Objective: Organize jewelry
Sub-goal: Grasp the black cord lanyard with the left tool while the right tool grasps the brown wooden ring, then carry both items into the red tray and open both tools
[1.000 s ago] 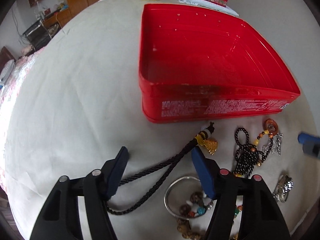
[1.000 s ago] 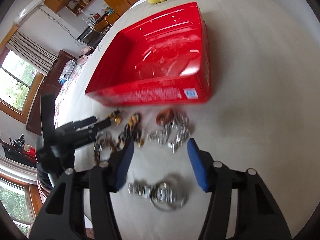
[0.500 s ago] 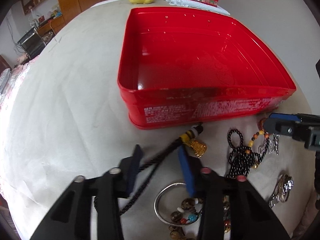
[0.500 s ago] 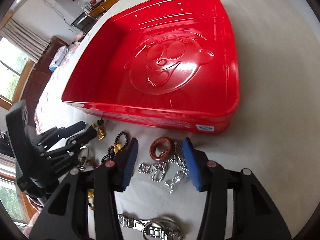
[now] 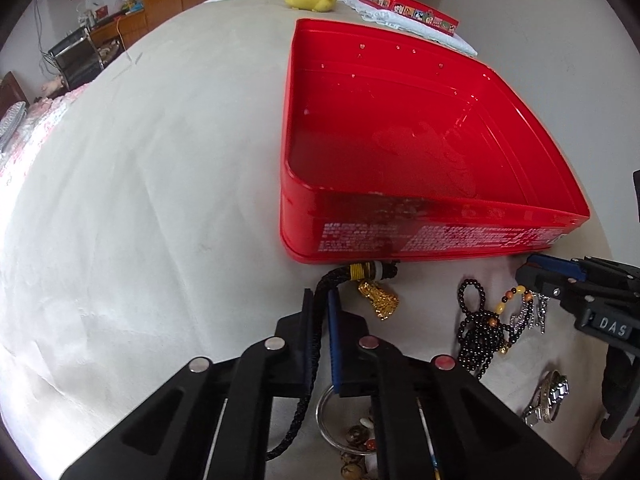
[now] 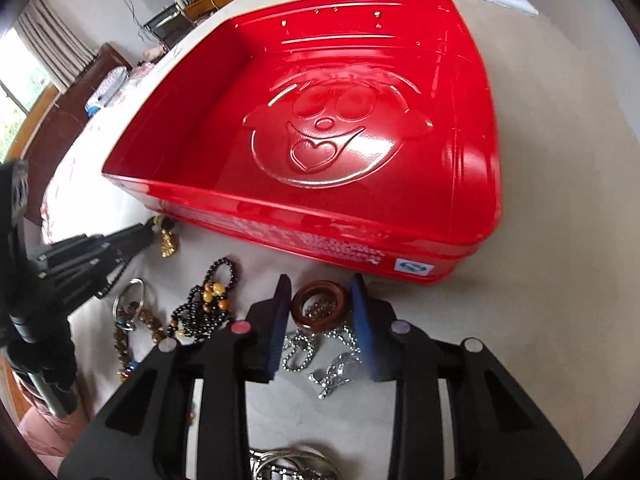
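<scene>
Left tongs (image 5: 319,312) since pinched black cord (image 5: 320,344); right tongs (image 6: 319,302) lowered, closing around brown ring (image 6: 319,305).

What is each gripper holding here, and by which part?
Left gripper pinches the black cord just behind its gold charm. Right gripper is closing around the brown ring, not yet gripping.
</scene>
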The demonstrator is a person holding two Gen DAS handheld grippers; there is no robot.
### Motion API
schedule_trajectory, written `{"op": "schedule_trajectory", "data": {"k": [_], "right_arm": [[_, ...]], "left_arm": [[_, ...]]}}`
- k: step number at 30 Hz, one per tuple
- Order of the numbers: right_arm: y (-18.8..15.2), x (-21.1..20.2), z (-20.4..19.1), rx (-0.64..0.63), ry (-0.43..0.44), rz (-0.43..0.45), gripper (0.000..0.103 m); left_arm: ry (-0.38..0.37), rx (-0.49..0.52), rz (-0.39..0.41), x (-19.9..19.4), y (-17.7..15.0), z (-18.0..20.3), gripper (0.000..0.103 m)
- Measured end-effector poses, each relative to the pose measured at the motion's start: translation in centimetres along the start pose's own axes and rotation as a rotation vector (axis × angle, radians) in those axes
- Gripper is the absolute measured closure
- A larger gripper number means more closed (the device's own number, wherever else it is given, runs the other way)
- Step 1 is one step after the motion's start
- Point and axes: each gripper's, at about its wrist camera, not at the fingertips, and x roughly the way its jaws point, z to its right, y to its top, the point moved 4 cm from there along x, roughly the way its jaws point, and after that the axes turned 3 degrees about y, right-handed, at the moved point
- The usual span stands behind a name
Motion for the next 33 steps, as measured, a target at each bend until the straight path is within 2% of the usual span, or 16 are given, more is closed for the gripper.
{"op": "schedule_trajectory", "data": {"k": [9,18,28,33], "right_arm": [[-0.3,-4.1,-0.6,-0.014,0.091,0.074,0.074],[0.7,-6.2,-1.1,-0.018,0.110,0.118,0.074],[5.3,-8.3,-2.4,-0.040,0.098,0.164,0.074],[8.3,-7.0,-2.3,-0.025,0.095,0.162,0.074]], "left_arm": [[-0.064,0.007,0.066,-2.7,0.7,-1.4,0.099],[-0.105,0.008,0.145,-6.6,1.6,-1.5,0.099],[-0.134,0.063,0.292,-12.0,5.6,1.1,0.099],[-0.128,0.083,0.333,-11.4,9.6,2.6,0.099]]}}
